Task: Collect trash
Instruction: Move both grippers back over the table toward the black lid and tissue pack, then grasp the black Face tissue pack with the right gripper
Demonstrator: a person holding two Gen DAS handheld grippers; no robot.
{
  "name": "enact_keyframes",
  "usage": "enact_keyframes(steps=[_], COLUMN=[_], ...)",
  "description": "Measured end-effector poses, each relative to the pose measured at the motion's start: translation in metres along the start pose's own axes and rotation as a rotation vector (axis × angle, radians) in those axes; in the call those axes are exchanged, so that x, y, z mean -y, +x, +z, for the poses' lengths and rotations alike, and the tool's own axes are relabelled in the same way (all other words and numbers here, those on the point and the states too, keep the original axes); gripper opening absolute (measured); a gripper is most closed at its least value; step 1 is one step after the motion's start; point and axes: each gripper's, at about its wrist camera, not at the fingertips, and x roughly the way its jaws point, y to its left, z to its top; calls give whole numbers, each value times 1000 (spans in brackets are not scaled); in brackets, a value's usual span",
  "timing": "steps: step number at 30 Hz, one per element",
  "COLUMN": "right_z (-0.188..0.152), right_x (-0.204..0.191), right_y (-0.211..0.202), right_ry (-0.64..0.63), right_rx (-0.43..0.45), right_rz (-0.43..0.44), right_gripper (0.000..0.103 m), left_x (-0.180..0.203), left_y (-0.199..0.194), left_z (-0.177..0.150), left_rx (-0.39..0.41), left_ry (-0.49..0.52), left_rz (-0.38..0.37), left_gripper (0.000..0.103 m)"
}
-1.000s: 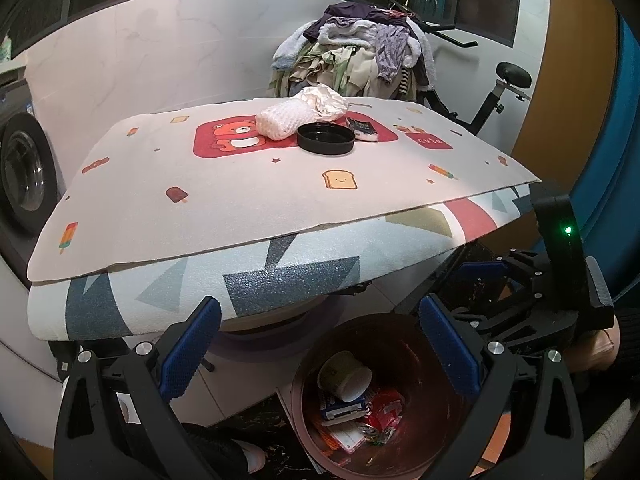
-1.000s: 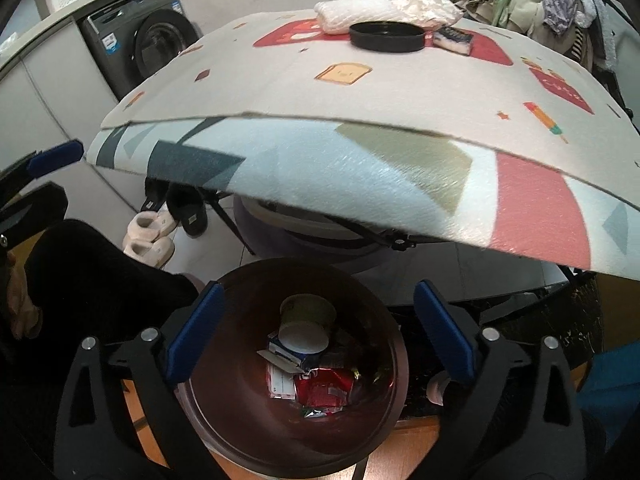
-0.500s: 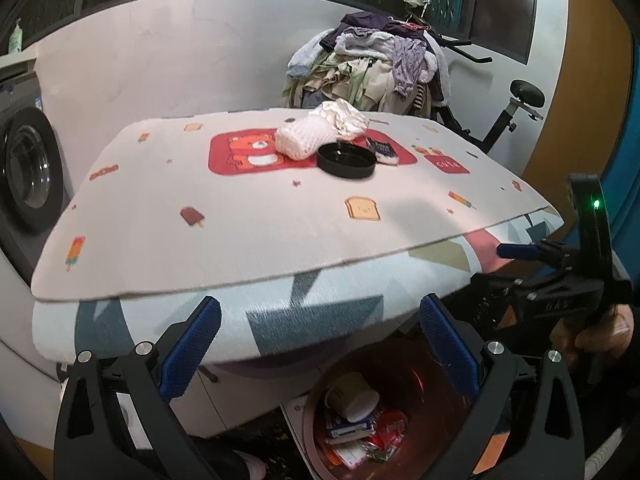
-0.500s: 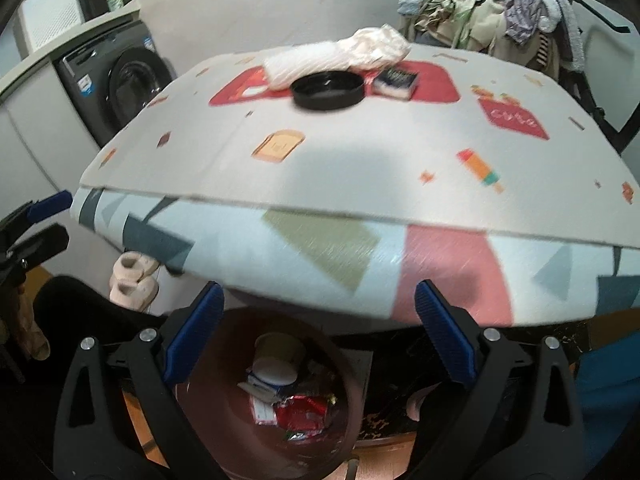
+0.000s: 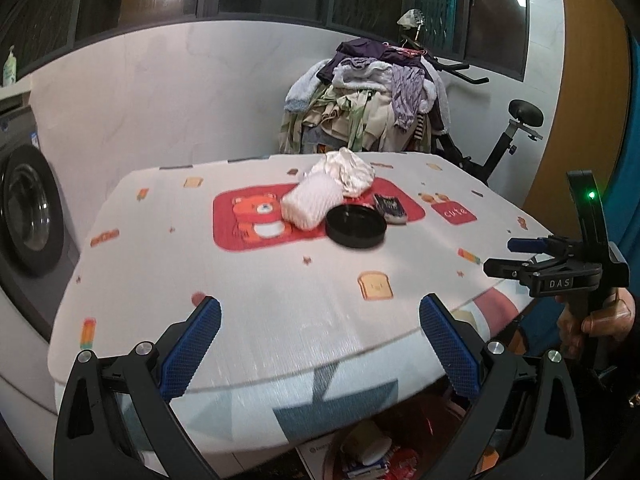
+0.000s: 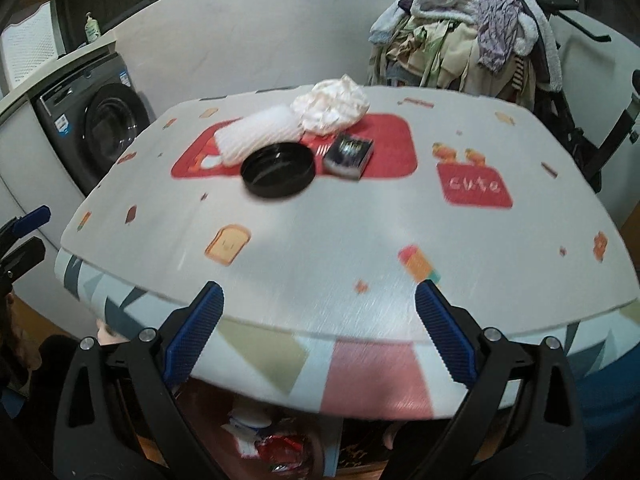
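Four pieces of trash lie together at the far middle of the table (image 5: 280, 304) (image 6: 360, 240): a black round lid (image 5: 356, 226) (image 6: 278, 169), a white foam net sleeve (image 5: 311, 204) (image 6: 256, 138), crumpled white paper (image 5: 348, 170) (image 6: 332, 104) and a small dark box (image 5: 390, 209) (image 6: 348, 154). My left gripper (image 5: 320, 344) is open and empty over the near table edge. My right gripper (image 6: 320, 340) (image 5: 520, 256) is open and empty too, at the table's right side. Below the edge sits a brown trash bin (image 5: 380, 452) (image 6: 260, 432) with a cup and wrappers inside.
A washing machine (image 5: 28, 216) (image 6: 96, 128) stands at the left. Behind the table is an exercise bike (image 5: 500, 136) heaped with clothes (image 5: 368, 100) (image 6: 464, 28). A hand (image 5: 600, 320) holds the right gripper's handle.
Both grippers have risen from over the trash bin to table height, so the tabletop and its trash now fill the views. Both stayed open and empty.
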Motion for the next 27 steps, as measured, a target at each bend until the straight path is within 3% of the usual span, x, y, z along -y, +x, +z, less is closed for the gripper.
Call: enact_keyframes(steps=[8,17,19,27], right_z=[27,62,72,121], right_x=[17,49,54,51], right_y=[11,58,73,150], right_ry=[-16,59,85,139], right_rx=[42,39,28,-72], right_rz=[-15,-8,12,51], right_gripper=[95,94,86,75], left_x=[-9,-25,-24,-10], left_y=[19,60,70,113], left_z=[21,30,30,35], left_rx=[-1,-45,-55,-114], left_ry=[14,-48,-49,-14], left_rz=[20,-7,-10,-53], left_gripper=[97,97,97,97])
